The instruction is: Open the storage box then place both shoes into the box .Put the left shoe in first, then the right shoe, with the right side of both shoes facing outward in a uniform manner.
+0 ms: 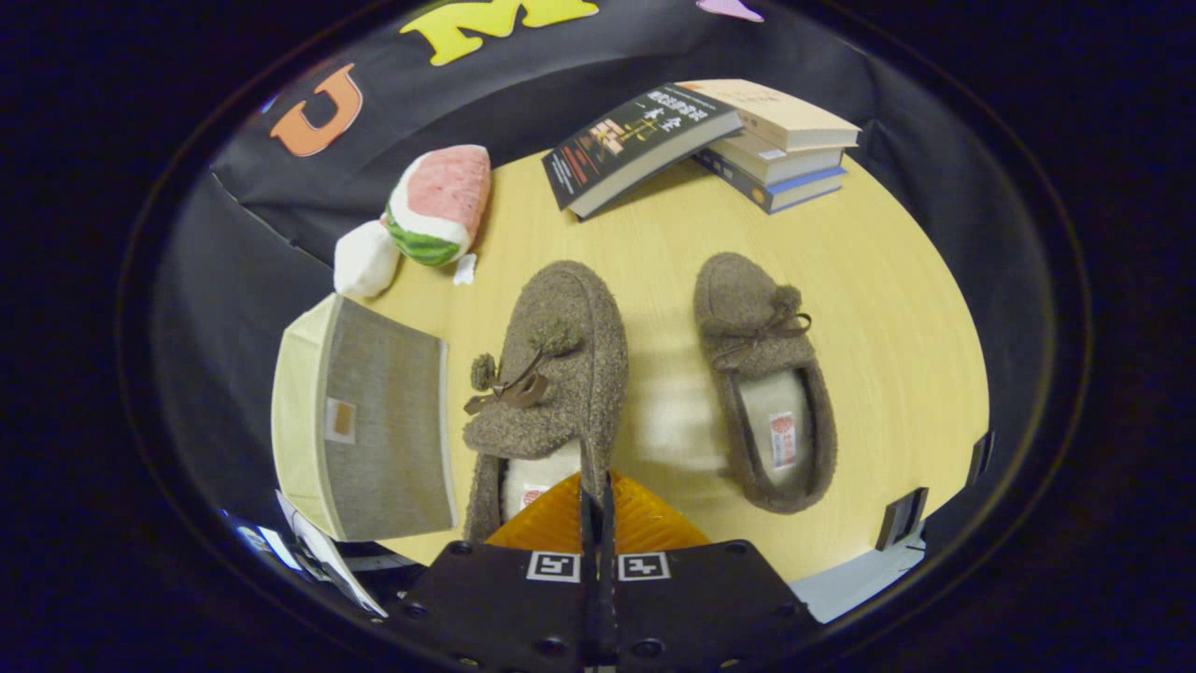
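On your left the storage box (374, 421) sits on the table (888, 308) with its lid down, just beside the left shoe (551, 383). Above it lie a white lump and a watermelon-shaped cushion (439, 201), and a stack of books (710, 140) sits well beyond the shoes.

Your gripper (596, 495) has its orange fingers (645, 528) pressed nearly together, and they seem to pinch the side wall of the left shoe at its opening, though the contact is partly hidden. Keep the pinch firm on that wall, since the soft fabric may slip or fold.

As the lid looks closed, I judge the box needs opening before this shoe goes in. The toe points away from you, straight ahead of the fingers.

The right shoe (766, 383) lies apart, free on the table.
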A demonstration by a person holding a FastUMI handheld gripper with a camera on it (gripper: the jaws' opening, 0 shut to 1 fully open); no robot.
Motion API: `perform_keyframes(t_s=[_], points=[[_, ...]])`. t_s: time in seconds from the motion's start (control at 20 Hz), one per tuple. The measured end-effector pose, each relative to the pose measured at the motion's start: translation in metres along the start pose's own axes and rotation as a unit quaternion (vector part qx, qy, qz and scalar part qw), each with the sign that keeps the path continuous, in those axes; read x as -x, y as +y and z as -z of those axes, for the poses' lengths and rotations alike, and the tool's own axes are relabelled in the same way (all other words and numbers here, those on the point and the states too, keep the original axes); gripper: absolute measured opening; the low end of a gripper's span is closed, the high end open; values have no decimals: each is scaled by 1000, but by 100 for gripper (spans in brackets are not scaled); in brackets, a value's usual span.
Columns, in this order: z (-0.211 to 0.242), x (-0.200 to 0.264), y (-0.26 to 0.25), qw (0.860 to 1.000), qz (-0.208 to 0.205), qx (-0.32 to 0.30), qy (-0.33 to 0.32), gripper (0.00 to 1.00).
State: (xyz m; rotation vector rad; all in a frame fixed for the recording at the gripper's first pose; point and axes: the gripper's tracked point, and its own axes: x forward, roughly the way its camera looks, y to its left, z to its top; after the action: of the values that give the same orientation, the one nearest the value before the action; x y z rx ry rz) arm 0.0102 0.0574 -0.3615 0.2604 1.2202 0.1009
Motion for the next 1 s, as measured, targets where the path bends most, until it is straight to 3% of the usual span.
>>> perform_keyframes(t_s=[0.5, 0.75, 1.0], points=[[-1, 56, 172, 995, -97, 36, -12, 0], [22, 24, 240, 994, -92, 62, 16, 0], [40, -32, 287, 994, -51, 86, 38, 0]])
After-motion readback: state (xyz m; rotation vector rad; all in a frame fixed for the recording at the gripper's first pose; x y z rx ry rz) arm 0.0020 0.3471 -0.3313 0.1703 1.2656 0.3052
